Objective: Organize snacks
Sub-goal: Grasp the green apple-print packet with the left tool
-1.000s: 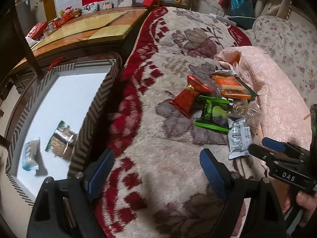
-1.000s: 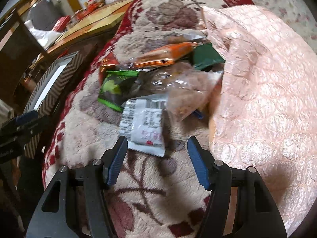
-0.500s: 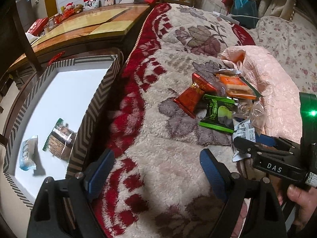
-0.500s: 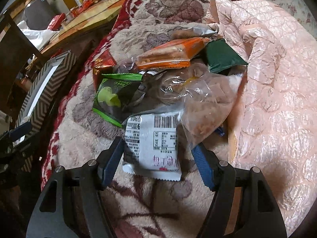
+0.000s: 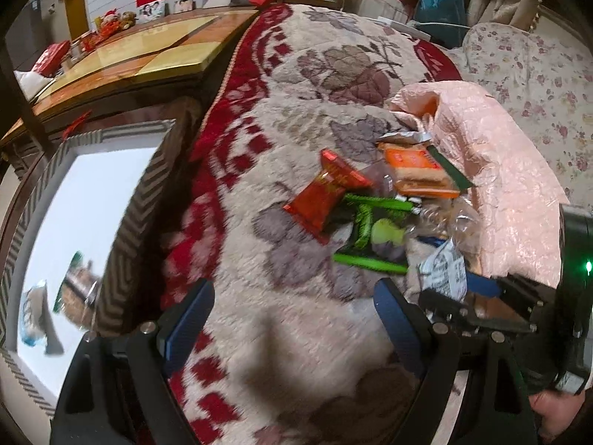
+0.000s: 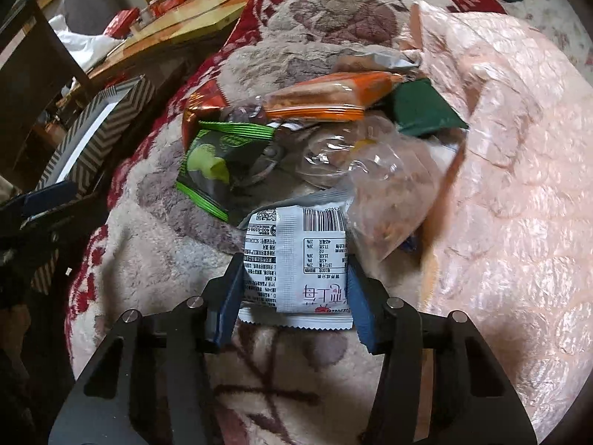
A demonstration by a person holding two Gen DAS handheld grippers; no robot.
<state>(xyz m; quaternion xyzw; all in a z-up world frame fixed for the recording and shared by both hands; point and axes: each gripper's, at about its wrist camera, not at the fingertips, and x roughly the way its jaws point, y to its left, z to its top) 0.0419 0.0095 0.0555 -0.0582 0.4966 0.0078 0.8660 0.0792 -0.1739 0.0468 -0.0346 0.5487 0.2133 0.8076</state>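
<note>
Snacks heaped centre frame on the floral blanket [image 6: 155, 259]; white packet [image 6: 296, 259] lowest in the pile. Right gripper [image 6: 292, 289] has just been closing, packet between its blue pads [image 6: 357, 296], now clamped at both side edges. A second ago it hovered short of the packet. Left gripper [image 5: 292, 319] gapes wide and empty, lower frame. Striped box [image 5: 122, 230] at left already holds two packets. Likely next: lift, carry to box.
</note>
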